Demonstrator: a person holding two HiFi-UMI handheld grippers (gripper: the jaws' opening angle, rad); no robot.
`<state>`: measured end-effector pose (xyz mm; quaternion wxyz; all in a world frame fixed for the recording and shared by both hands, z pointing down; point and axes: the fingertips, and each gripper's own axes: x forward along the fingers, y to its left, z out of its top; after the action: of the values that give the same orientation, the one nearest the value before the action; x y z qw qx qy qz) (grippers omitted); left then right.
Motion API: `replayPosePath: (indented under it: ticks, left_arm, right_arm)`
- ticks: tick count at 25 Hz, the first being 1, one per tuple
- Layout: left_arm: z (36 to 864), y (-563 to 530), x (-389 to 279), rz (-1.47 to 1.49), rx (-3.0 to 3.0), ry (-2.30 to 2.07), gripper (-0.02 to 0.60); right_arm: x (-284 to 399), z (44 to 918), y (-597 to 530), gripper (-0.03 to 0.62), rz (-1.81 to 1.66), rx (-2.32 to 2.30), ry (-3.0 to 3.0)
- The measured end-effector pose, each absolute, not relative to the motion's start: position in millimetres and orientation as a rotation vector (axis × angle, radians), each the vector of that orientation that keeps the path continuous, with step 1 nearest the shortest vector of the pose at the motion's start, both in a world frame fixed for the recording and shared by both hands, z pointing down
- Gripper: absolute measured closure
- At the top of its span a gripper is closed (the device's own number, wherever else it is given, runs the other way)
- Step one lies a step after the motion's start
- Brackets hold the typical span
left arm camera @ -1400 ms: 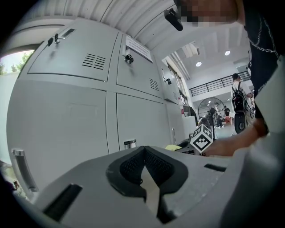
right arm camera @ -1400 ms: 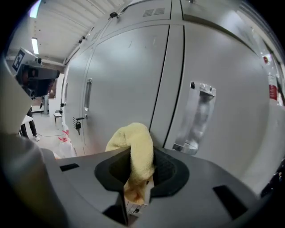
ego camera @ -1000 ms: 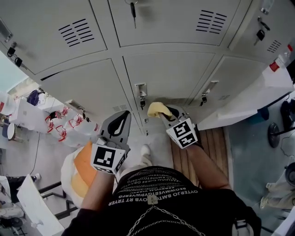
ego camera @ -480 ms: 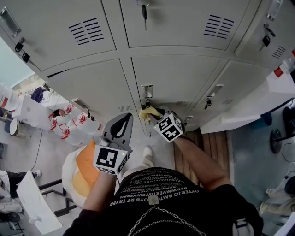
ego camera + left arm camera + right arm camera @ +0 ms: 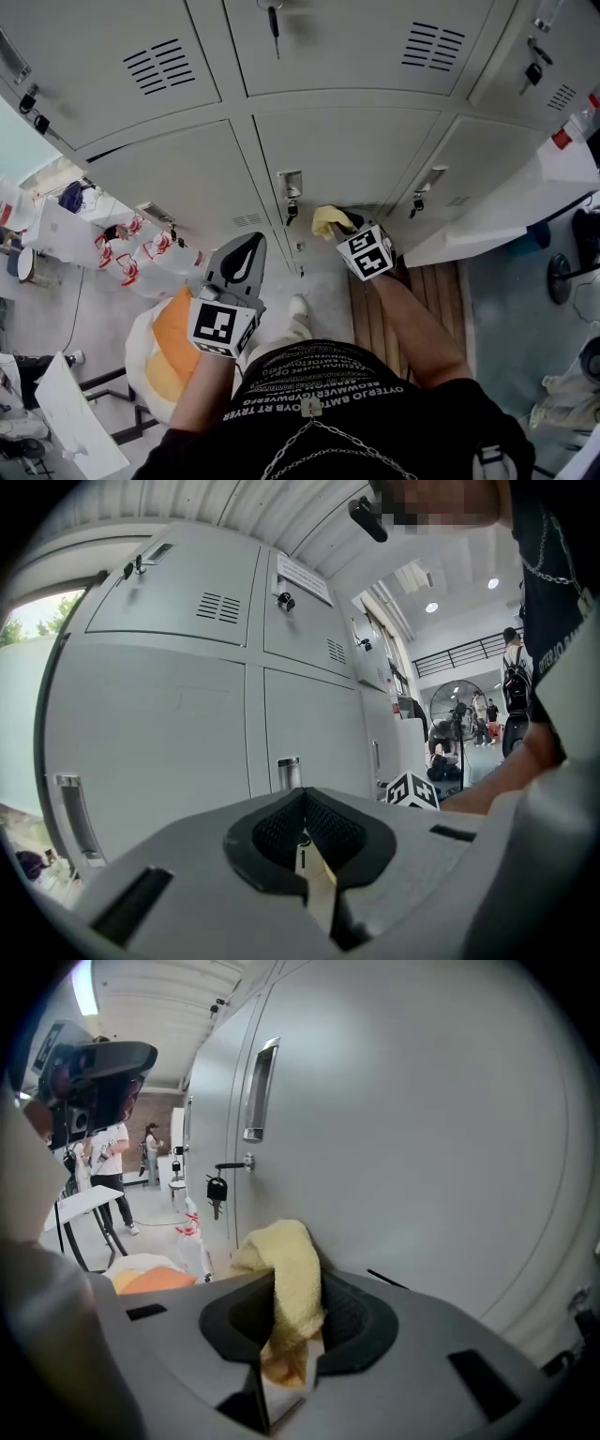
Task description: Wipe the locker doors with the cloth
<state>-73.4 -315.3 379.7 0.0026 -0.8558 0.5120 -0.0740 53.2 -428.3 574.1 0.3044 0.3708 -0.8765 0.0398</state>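
Observation:
Grey metal locker doors fill the upper head view. My right gripper is shut on a yellow cloth, and the cloth presses against the lower middle door just right of its handle and key. In the right gripper view the cloth bulges out of the closed jaws and touches the door face. My left gripper hangs lower left, shut and empty, away from the doors; in its own view the jaws meet with nothing between them.
An open white locker door juts out at the right. An orange and white bag lies on the floor at the lower left beside bagged items. A wooden slat platform runs along the locker base.
The right gripper and cloth slid left across the door toward the handle half a second ago, then back right by now. The left gripper has stayed put.

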Motion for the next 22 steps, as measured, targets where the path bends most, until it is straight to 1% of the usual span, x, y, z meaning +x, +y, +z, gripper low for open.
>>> replayPosePath:
  ticks: [9, 15, 22]
  left_arm:
    - [375.6, -313.8, -60.9, -0.219, -2.69, 1.577, 0.577]
    - [382.2, -304.7, -60.0, -0.279, -2.702, 1.581, 0.576]
    - [369.3, -296.9, -50.5, -0.248, -2.674, 1.561, 0.576]
  right_arm:
    - [127.9, 584.7, -439.1, 0.502, 0.155, 1.125, -2.234]
    - [176.4, 591.2, -438.3, 0.505, 0.181, 1.212, -2.179]
    - [189.7, 535.7, -397.3, 0.508, 0.116, 1.284, -2.302]
